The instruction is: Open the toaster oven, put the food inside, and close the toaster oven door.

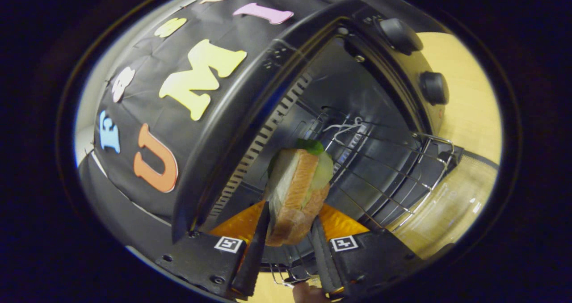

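Gripper view: hand-held gripper (pixel 290 231) clamping sandwich (pixel 297 191) before open toaster oven (pixel 357 115).

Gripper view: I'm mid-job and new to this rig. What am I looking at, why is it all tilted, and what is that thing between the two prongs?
The picture comes from a fisheye camera that rides on a hand-held gripper and looks forward along its two fingers, so the scene bends and tilts as the person's hand turns. The two prongs low in the view are those fingers, and both press on a sandwich: bread slices with green leaves poking out at the far end. Just beyond it is the toaster oven, its door already swung open, glass pane showing past the wire rack. The rack sits inside the dark cavity, and two knobs stand on the oven's front panel. The oven rests on a pale wooden table. The sandwich is at the mouth of the cavity, not yet set down on the rack.
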Demonstrator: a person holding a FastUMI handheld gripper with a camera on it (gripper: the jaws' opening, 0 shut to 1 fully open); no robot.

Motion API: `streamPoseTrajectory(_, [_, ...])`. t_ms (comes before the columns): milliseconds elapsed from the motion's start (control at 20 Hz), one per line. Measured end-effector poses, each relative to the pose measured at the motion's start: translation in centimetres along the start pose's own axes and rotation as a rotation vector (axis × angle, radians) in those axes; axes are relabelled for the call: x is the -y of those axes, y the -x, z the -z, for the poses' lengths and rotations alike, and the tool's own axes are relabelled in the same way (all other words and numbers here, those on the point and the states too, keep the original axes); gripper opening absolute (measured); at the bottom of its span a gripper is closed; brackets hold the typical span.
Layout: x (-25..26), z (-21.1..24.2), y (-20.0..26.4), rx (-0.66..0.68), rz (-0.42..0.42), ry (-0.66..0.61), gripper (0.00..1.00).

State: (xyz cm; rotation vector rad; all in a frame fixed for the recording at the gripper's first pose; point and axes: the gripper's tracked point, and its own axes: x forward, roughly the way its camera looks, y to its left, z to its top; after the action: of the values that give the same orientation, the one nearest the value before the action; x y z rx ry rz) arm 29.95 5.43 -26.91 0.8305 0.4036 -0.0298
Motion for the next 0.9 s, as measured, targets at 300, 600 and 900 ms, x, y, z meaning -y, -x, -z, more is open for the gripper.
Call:
streamPoseTrajectory(300, [-1.2,1.9,-0.3,-0.063,-0.008,0.432,0.95])
streamPoseTrajectory(600, [-0.5,4.5,-0.1,-0.175,0.052,0.693,0.95])
streamPoseTrajectory(900, [0.6,6.0,2.4,-0.273,0.155,0.900,0.95])
